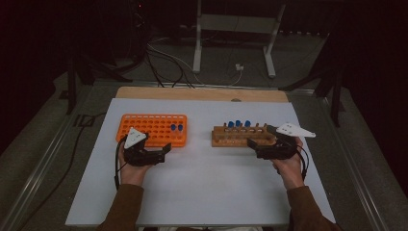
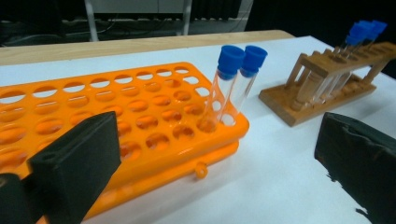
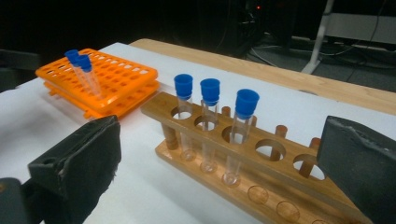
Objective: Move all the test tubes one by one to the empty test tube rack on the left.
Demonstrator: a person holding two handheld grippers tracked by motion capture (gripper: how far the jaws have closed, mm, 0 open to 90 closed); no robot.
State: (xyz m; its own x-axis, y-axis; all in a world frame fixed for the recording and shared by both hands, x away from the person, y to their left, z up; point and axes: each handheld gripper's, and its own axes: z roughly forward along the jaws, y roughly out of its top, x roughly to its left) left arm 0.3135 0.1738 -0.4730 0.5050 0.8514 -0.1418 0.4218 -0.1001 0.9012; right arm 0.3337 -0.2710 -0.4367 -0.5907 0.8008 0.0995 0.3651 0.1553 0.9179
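since both grippers stand spread and empty, we judge the next tube is ours to fetch. two capped tubes (image 2: 231, 84) already sit in the near corner holes of the orange rack (image 1: 152, 129); three more (image 3: 210, 126) stand in the wooden rack (image 1: 240, 136), well to the right of the orange one. we should keep the left gripper (image 1: 164, 151) clear, just in front of the orange rack, bring the right gripper (image 1: 254, 146) square to one tube below its cap, pinch gently, and lift straight up.

Room dim, far wall black. Grey floor (image 1: 298, 67) beyond the white tabletop (image 1: 202, 183); white frame legs (image 1: 197, 43) and loose cables (image 1: 163, 57) at far side.
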